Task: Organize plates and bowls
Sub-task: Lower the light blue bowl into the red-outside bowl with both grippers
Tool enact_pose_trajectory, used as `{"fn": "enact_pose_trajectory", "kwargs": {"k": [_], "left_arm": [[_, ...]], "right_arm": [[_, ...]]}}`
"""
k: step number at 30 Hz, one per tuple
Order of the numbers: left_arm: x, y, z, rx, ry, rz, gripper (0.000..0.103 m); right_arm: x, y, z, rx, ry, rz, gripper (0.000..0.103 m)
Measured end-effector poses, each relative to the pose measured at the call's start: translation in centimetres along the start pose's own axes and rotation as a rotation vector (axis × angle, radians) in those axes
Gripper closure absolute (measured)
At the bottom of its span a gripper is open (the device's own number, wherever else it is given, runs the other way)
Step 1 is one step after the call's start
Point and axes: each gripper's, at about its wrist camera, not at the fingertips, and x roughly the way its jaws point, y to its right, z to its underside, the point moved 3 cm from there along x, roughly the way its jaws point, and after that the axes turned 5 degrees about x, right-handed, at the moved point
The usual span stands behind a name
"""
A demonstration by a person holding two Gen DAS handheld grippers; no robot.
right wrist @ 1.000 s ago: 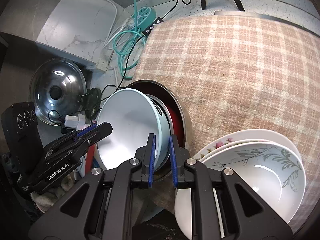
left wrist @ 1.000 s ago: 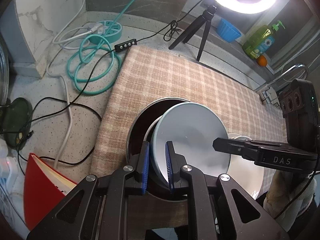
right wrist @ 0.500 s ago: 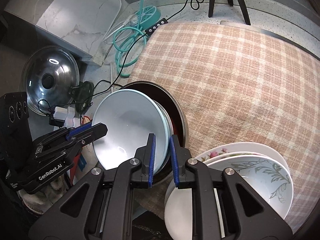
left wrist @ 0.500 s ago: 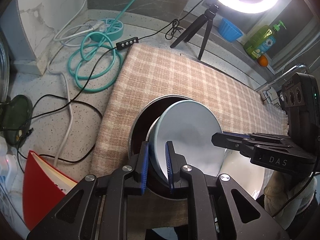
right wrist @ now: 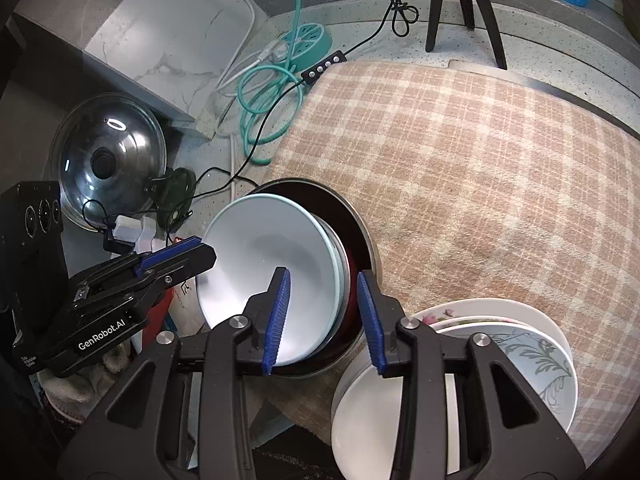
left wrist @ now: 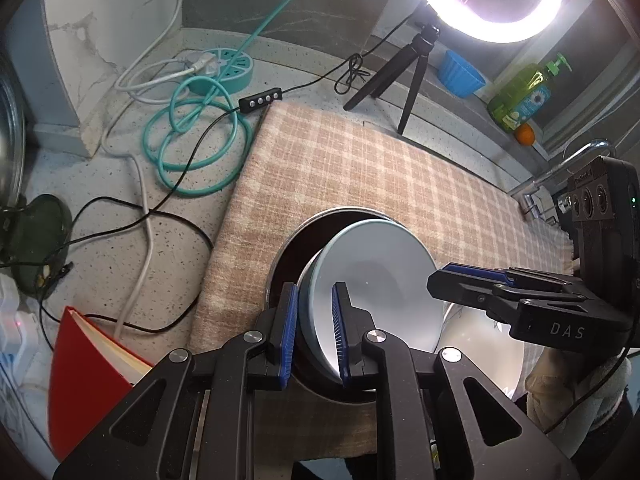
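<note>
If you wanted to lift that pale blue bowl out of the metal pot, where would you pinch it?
Pinch the thin rim of the pale blue bowl, one finger inside and one outside. It leans tilted in the metal pot, so its raised near edge is the exposed part; come from the near side, probably as the left gripper does now. The right gripper is open.
</note>
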Motion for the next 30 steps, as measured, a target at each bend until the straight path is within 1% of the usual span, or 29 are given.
{"fn": "enact_pose_trajectory", "kwargs": {"k": [2, 3, 10, 16, 21, 24, 26, 30], "left_arm": [[-0.2, 0.0, 0.0, -0.001, 0.01, 0.0, 0.088], [-0.3, -0.1, 0.0, -0.005, 0.015, 0.0, 0.085], [-0.9, -1.8, 0.3, -0.067, 0.039, 0.009, 0.085], [-0.8, -3.1, 1.1, -0.11, 0.039, 0.005, 0.085], [0.2, -3.6, 1.9, -0.134, 0.013, 0.014, 0.085], [0.6, -3.5, 2.2, -0.136, 0.005, 0.022, 0.085], [0.7, -3.5, 2.4, -0.138, 0.003, 0.022, 0.085], [1.1, -3.6, 2.5, -0.141, -0.005, 0.026, 0.085]], "right_arm": [[-0.4, 0.2, -0.1, 0.006, 0.012, -0.006, 0.056], [-0.6, 0.3, -0.2, 0.009, 0.02, -0.012, 0.056], [-1.7, 1.8, -0.2, 0.046, 0.057, -0.02, 0.055], [-1.4, 3.5, -0.2, 0.094, 0.048, -0.039, 0.055], [-0.6, 4.4, 0.0, 0.124, 0.025, -0.048, 0.055], [-0.2, 4.7, 0.2, 0.145, 0.016, -0.059, 0.057], [0.0, 4.7, 0.4, 0.151, 0.012, -0.06, 0.062], [0.3, 4.7, 0.6, 0.15, 0.003, -0.059, 0.065]]}}
